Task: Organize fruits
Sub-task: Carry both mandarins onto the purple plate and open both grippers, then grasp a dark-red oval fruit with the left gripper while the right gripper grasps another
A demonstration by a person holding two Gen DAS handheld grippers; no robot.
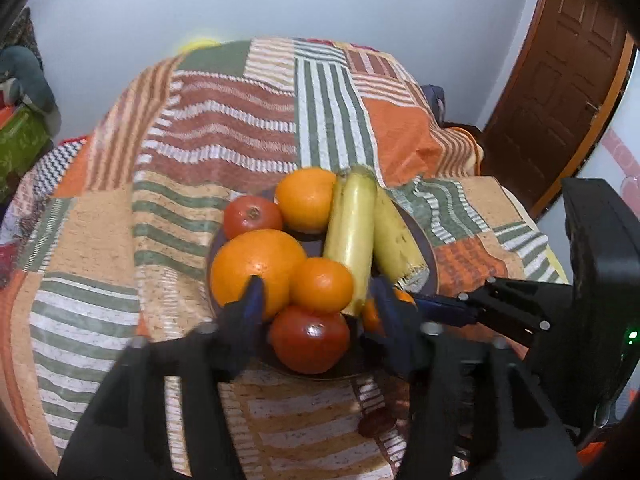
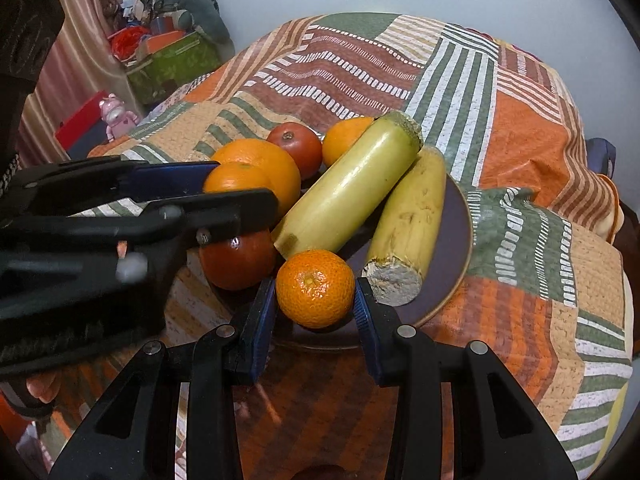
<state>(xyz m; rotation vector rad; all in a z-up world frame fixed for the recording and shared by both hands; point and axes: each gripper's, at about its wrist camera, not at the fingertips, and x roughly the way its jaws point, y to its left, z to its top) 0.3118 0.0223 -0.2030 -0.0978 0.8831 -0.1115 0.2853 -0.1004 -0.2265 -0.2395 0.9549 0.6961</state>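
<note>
Gripping small, firm mandarin (image 2: 315,294) across its middle at plate's (image 2: 460,216) near rim: right gripper (image 2: 315,312); left gripper (image 1: 316,312) hovering open over soft, bruisable tomato (image 1: 309,338).

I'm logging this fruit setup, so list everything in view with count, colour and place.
oranges: three, orange, on plate beside tomatoes
mandarin: one, orange, plate's near edge
tomatoes: two, red, on plate
bananas: two, yellow-green, side by side on plate
plate: one, dark brown, on bedspread
bedspread: one, striped patchwork, under plate
left hand-held gripper: one, black-blue, open over near tomato
right hand-held gripper: one, black-blue, shut on mandarin
</note>
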